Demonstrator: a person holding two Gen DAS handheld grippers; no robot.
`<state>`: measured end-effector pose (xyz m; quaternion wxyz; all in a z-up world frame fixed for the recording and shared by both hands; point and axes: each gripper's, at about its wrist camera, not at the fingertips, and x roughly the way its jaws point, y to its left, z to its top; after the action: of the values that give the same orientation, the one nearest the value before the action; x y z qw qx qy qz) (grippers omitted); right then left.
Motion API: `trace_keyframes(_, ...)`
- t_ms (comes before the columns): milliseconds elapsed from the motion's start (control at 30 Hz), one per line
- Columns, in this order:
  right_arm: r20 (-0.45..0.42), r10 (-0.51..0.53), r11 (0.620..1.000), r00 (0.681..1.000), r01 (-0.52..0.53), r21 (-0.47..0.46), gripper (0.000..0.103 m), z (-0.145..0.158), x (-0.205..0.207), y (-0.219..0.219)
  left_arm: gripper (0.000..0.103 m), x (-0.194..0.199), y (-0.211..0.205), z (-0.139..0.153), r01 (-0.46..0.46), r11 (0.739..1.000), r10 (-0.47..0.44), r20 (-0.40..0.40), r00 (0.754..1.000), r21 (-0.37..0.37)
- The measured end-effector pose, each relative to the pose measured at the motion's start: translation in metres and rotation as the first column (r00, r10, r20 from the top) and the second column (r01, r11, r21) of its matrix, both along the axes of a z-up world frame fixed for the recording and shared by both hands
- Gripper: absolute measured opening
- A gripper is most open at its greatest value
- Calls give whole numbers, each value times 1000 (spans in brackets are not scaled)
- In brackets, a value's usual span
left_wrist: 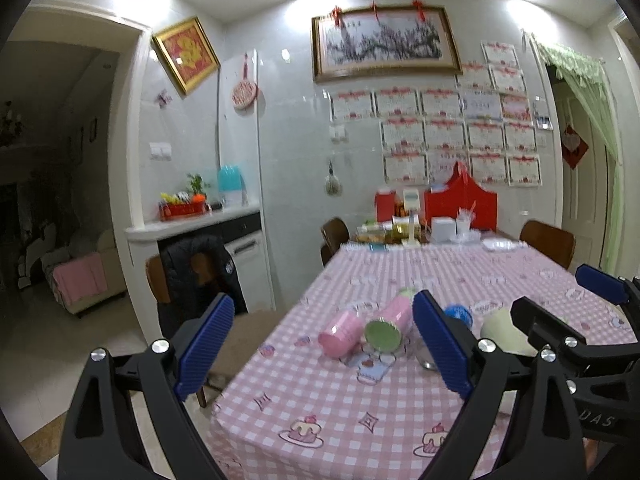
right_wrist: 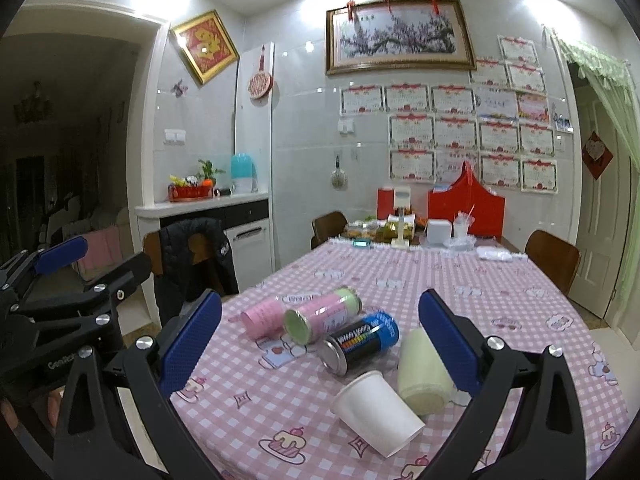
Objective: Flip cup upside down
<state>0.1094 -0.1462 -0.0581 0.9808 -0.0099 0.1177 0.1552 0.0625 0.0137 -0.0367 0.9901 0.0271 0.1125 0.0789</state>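
A white paper cup [right_wrist: 378, 410] lies on its side on the pink checked tablecloth [right_wrist: 480, 304], close in front of my right gripper [right_wrist: 320, 356], which is open and empty above the table's near end. A pale cream cup [right_wrist: 420, 372] lies beside it, also in the left wrist view [left_wrist: 502, 330]. A pink cup [right_wrist: 262, 316] lies further left, also in the left wrist view [left_wrist: 342, 330]. My left gripper [left_wrist: 324, 344] is open and empty, over the table's left front corner. The white paper cup is hidden in the left wrist view.
A pink and green canister [right_wrist: 324, 314] and a dark blue can [right_wrist: 362, 340] lie between the cups. Boxes, jars and a red bag [right_wrist: 466, 204] crowd the table's far end. Chairs [right_wrist: 554, 258] stand around; one carries a black jacket [right_wrist: 196, 252].
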Motion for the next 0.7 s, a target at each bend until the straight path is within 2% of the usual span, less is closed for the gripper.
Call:
trace_keyframes(133,-59,-10,1000,998,9,-24,95,-19,24,-3,90,35,4,-24,37,999,-40,-102,994,-35)
trace_keyframes(300,-128,-24,999,991,19,-41,95,-37,54,-9,90,83,6,-54,61,995,-77,-217,973,-78)
trace_keyframes(500,-188,-24,999,982,15,-49,95,-45,86,-9,90,126,7,-77,71,991,-103,-308,946,-112)
trace_keyframes(700,-253,-20,998,967,4,-63,95,-47,121,-1,90,162,18,-84,47,986,-103,-368,924,-159)
